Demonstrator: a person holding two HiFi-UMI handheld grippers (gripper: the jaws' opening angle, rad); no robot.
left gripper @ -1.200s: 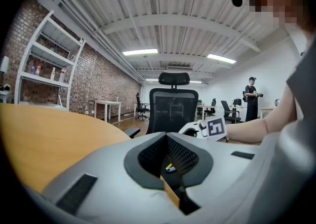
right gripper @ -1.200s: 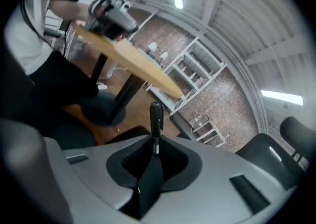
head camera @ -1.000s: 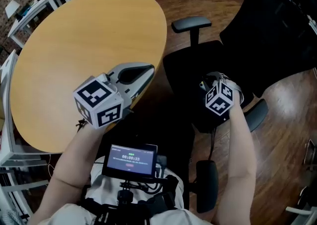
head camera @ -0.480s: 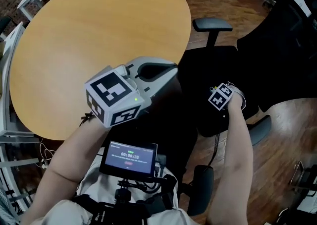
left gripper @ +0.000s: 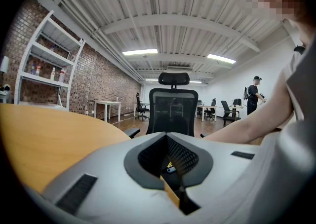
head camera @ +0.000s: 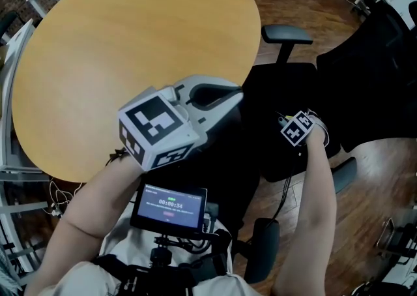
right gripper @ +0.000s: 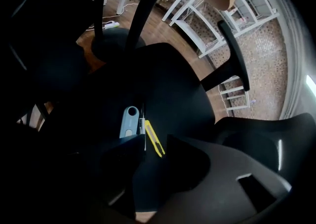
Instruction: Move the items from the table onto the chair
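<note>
The right tool has just been opening its jaws and grips nothing; a blue item and a yellow clip lie on the chair beneath. The left tool is closed and empty (nothing shows on the surface, so the task is likely finished).

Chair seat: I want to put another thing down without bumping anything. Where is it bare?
One spot is crowded: a pale blue tag, a thin metal piece and a yellow clip lie side by side. From them toward the armrest, the black seat is bare.
</note>
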